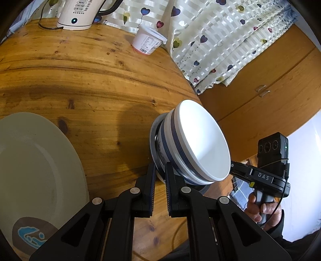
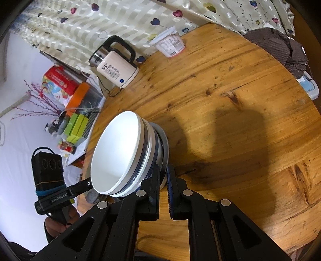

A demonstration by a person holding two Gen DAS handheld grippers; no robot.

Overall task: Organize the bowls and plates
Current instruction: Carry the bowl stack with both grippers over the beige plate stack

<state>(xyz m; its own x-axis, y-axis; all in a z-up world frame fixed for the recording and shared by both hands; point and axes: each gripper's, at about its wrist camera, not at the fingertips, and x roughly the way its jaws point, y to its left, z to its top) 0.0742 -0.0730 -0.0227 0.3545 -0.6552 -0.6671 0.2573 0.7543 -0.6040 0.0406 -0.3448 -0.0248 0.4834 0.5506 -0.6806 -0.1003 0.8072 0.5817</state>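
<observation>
- The big pale plate (image 1: pixel 36 166) lies flat on the wooden table (image 1: pixel 90 80), far to the left of the left claw (image 1: pixel 159 174). It has a brown and blue picture near its edge
- A white kettle (image 1: pixel 80 14) stands at the back of the table, and a white tub with a lid (image 1: pixel 147 41) stands a bit to its right, by the heart curtain (image 1: pixel 220 36)
- The left claw's two black fingers are close together, with only a thin gap. The rim of a small plate (image 1: pixel 155 158) sits in that gap, so the claw pinches that rim
- On the small plate stands a stack of white bowls (image 1: pixel 202 140) with dark blue stripes
- The stack is near the table edge, between the two claws
- From the right side, the right claw (image 2: pixel 164 176) is seen at the other side of the same small plate (image 2: pixel 165 146). Its fingers are almost shut too, and the plate rim sits between them
- The bowls (image 2: pixel 118 152) lean to the left in this view
- Each claw shows in the other's view, just beside the bowls
- A dark cloth (image 2: pixel 280 48) lies at the far right edge of the table (image 2: pixel 230 100)
</observation>
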